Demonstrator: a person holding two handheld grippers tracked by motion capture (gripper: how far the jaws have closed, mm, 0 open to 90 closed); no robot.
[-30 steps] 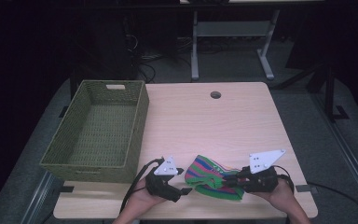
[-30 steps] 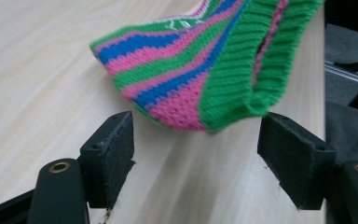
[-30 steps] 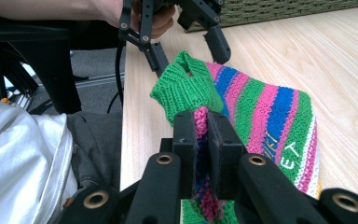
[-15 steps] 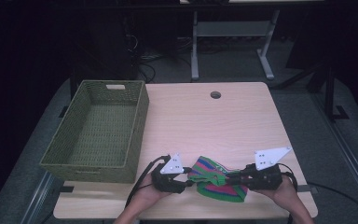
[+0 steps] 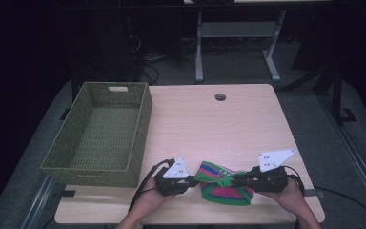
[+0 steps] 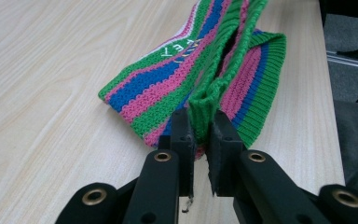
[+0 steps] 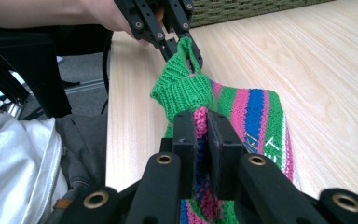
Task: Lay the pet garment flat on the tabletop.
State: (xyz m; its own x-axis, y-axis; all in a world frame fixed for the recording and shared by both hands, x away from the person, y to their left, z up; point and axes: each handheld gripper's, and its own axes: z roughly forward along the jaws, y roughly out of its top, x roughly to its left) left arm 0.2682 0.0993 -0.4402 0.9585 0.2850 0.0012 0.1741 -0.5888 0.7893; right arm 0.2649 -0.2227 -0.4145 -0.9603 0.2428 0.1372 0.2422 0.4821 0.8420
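Gripping a striped knit from both ends

Left gripper fingers, just closing, pinch its green edge; right gripper fingers are clamped on the other end; it lies on the worktop.

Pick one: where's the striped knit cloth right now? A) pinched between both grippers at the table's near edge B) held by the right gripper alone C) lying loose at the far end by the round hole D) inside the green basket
A: the left gripper and the right gripper each clamp an end of the striped knit cloth, beside the basket, not in it.
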